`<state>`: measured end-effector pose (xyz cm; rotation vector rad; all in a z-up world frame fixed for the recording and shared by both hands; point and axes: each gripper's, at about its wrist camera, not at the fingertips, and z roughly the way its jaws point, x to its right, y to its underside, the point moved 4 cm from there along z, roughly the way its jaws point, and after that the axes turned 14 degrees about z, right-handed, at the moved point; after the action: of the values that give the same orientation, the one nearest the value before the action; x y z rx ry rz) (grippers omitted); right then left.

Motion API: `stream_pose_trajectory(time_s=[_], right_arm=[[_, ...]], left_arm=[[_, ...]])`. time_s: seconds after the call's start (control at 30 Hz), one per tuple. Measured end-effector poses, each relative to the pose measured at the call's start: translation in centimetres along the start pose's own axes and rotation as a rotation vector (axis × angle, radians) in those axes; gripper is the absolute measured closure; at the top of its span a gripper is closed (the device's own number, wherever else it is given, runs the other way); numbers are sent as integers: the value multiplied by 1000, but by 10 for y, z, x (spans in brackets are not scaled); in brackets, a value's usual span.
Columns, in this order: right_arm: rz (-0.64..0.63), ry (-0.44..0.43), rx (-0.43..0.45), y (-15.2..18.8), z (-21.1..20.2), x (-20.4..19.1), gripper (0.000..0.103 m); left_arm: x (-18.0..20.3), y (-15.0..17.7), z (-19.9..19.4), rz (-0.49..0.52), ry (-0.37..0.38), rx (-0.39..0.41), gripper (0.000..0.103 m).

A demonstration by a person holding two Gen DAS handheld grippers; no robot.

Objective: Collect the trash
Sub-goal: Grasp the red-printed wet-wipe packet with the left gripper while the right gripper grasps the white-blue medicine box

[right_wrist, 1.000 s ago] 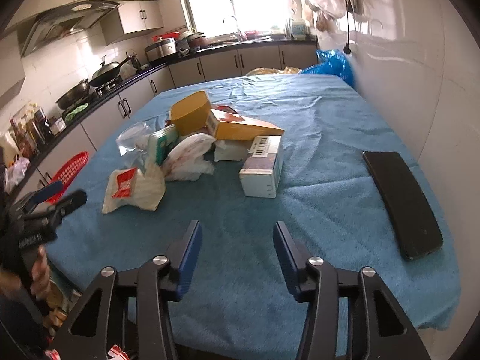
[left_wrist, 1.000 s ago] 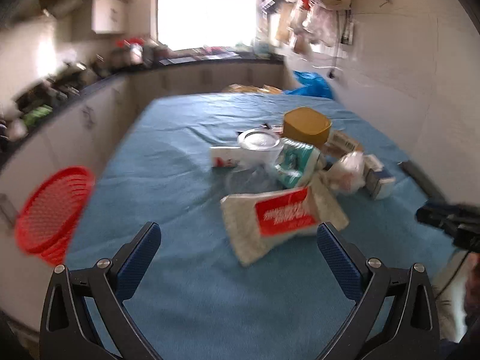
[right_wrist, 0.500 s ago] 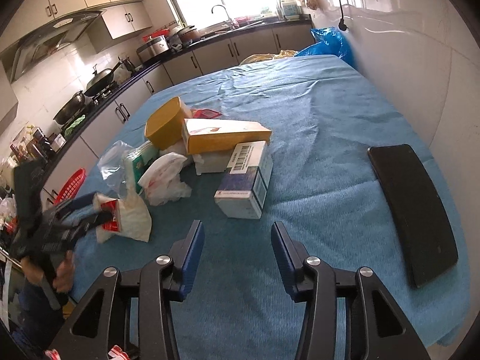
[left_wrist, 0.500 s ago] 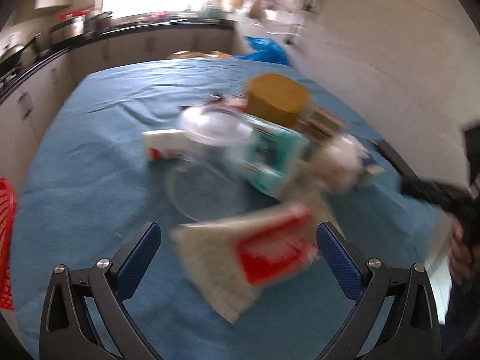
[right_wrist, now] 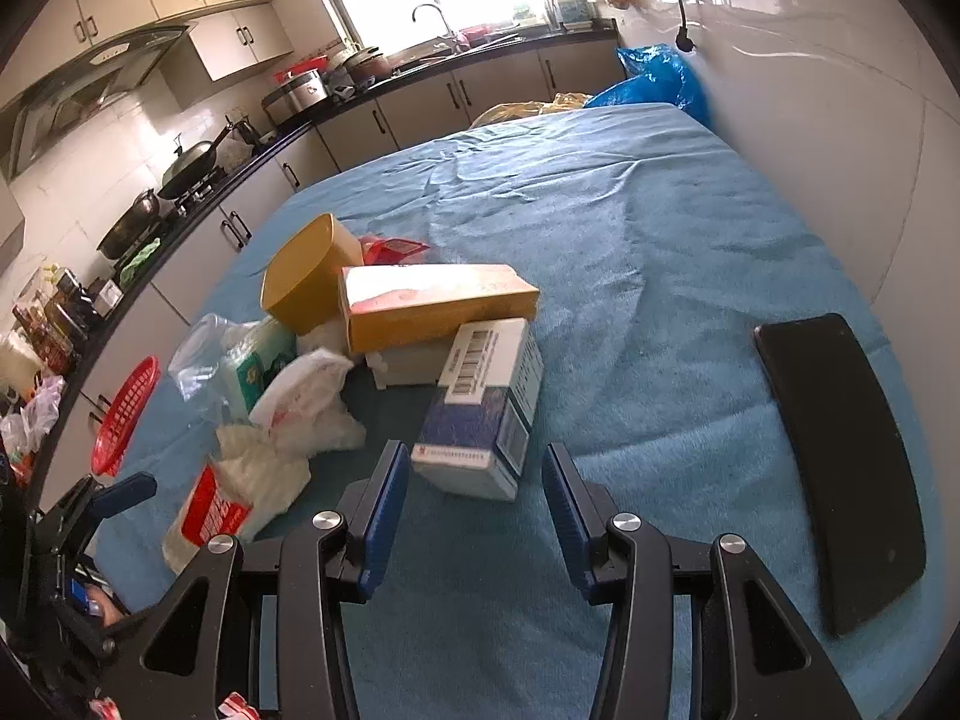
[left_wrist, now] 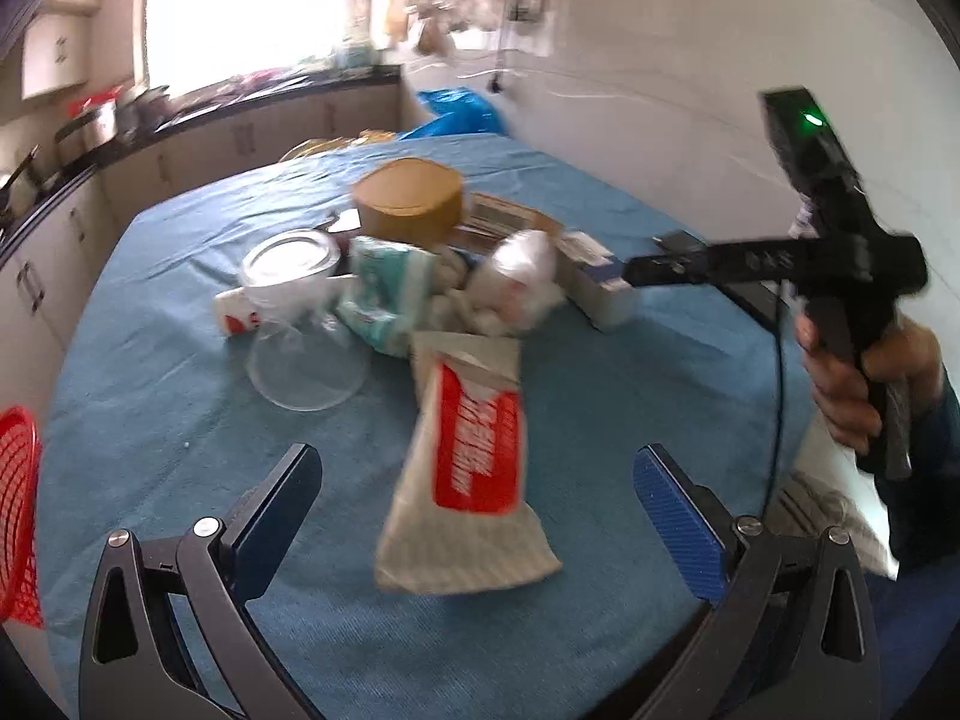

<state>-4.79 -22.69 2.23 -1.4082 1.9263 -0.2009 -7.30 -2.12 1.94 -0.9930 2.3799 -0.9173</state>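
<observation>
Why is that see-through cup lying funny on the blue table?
The clear plastic cup has tipped onto its side beside the trash pile, its open mouth facing the camera. Nothing seems spilled on the blue cloth.

Both claws have closed in: the left claw on the red-labelled bag, the right claw (jaws apart) on the blue-and-white box.

Matt, nappy blue cloth covers the desk; cardboard boxes, a crinkled plastic bag, a red plastic basket.
</observation>
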Motion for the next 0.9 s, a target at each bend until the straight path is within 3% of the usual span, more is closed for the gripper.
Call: stream_pose_trajectory(time_s=[0.2,0.27,0.37,0.43,0.5,0.6,0.9], right_arm=[[-18,53,-10,-3,23,-10,53],[-38,89,-5,-5,30,-12,53],[-39,123,-3,-4,34,-9,56],[-42,133,-1,-2,33,-4,62],[-40,129,16,0,28,0,66],[-13,115,40,4,15,8,66],[3,3,122,21,-30,2,66]], left_arm=[[-1,-9,21,-34,-133,-60,0],[0,-11,29,-35,-186,-85,4],[-2,-9,37,-48,-215,-130,23],[-3,-6,44,-69,-196,-154,42],[-4,-1,48,-86,-188,-167,53],[-6,3,46,-114,-174,-146,61],[-1,10,14,-133,-159,-43,62]])
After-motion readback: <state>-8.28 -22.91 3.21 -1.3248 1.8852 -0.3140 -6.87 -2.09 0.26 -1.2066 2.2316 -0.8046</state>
